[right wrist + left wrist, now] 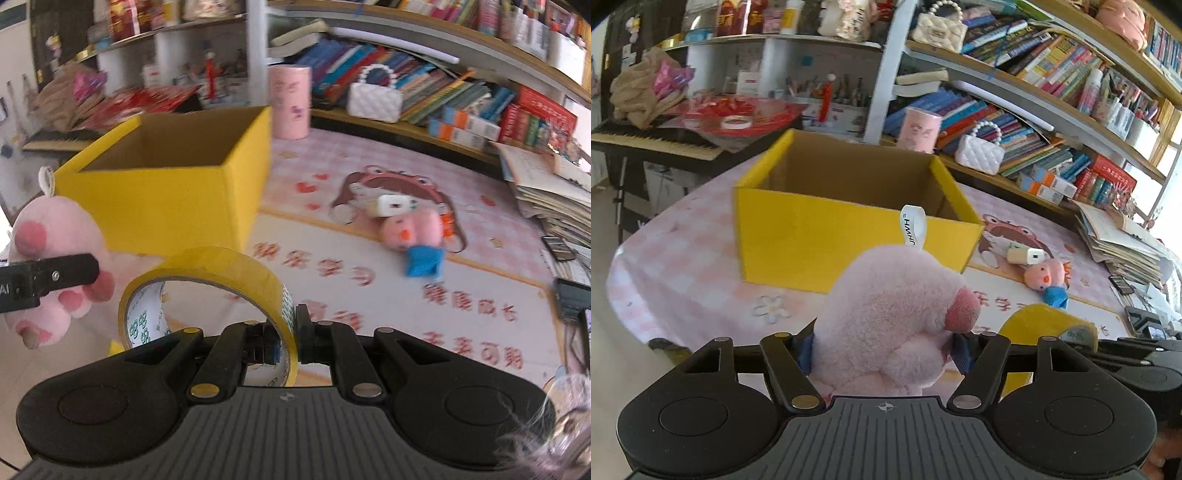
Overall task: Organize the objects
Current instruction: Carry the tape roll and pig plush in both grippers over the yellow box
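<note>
Nearest, the left gripper (886, 347) clamped a fluffy pink plush pig (890, 314), while the right gripper (286, 341) pinched a yellow tape roll (214, 277) by its wall; beyond both stood an open yellow cardboard box (827, 236).

Crowded bookshelves (1052, 70) curve along the far wall, packed with colourful books (436, 92) and odds and ends. A round table under a pink checked cartoon cloth (369, 266) stands before them, with a keyboard (653, 142) off left. Bright daylight pours in from the right.
</note>
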`<state>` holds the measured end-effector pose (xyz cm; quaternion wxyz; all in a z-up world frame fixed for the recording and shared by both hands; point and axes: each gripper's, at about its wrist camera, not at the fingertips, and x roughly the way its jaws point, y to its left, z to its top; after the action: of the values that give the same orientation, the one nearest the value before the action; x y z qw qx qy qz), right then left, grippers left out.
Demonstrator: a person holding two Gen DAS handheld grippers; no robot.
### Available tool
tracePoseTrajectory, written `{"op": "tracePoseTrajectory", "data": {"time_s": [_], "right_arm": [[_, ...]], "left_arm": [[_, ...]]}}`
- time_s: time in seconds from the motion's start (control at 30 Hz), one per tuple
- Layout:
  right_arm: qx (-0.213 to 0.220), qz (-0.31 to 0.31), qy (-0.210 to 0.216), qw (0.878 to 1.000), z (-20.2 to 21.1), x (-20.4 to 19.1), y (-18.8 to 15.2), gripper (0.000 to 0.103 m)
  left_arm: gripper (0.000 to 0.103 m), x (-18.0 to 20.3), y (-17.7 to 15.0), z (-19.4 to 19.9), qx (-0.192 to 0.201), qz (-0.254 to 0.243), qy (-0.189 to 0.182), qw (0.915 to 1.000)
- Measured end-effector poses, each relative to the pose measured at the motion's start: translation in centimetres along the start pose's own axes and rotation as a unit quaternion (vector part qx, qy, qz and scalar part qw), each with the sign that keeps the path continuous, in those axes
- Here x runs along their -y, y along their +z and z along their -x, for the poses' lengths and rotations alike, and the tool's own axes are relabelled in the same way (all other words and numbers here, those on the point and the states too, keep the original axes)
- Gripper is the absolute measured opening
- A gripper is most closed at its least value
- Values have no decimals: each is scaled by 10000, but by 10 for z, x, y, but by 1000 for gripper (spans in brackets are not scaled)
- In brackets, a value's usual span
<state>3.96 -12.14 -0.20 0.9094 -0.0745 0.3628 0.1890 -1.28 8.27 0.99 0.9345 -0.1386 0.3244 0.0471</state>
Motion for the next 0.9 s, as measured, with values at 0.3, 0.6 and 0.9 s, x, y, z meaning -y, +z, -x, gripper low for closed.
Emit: {"op": "tracePoseTrajectory", "data": {"time_s": [0.3,0.6,0.9], "right_arm": [[-42,118,123,9998,14,-52,-17,8],[8,150,103,9998,28,-81,-28,8],[-3,244,72,9997,39,-98,-32,8]], "left_arm": [[67,-37,-11,27,41,2,-1,10000],[67,-58,-15,43,114,-35,-117,9999],[67,-66,-18,55,198,-42,-235,9995]]}}
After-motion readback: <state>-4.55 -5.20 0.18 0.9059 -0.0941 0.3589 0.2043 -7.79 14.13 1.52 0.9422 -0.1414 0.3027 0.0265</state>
